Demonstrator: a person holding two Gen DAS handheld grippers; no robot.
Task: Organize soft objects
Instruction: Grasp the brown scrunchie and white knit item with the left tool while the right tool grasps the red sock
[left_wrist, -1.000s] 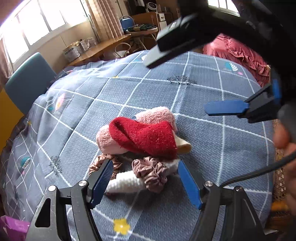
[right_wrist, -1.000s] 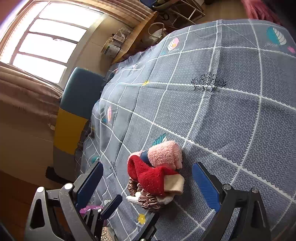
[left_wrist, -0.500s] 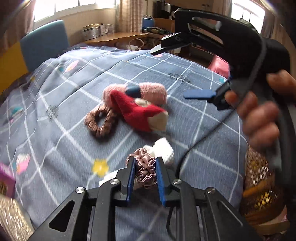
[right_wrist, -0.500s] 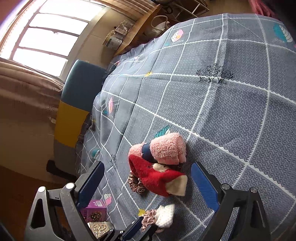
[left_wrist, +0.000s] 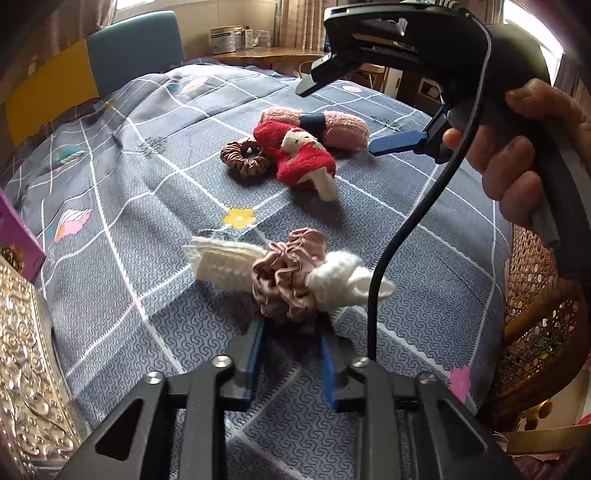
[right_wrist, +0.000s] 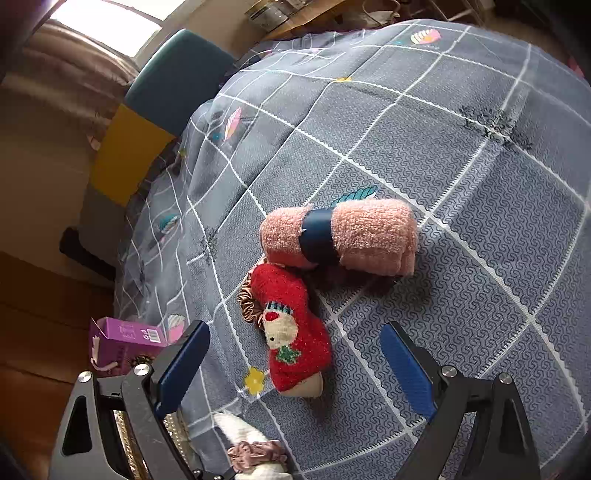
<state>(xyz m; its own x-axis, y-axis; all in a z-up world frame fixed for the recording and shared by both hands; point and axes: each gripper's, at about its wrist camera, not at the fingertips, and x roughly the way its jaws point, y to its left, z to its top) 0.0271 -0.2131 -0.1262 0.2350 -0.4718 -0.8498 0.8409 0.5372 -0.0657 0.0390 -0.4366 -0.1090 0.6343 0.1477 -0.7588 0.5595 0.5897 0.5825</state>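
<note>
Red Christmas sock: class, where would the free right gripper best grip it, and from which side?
Grip the red Christmas sock across its narrow middle, from above with the open right gripper. It lies flat and long; its upper end touches the brown scrunchie and pink towel roll.

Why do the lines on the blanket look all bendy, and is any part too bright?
Left wrist view: the fisheye lens bows the blanket grid lines; the pink scrunchie looks sharp. Right wrist view: the grid curves the same way, and the window is washed out white by daylight.
</note>
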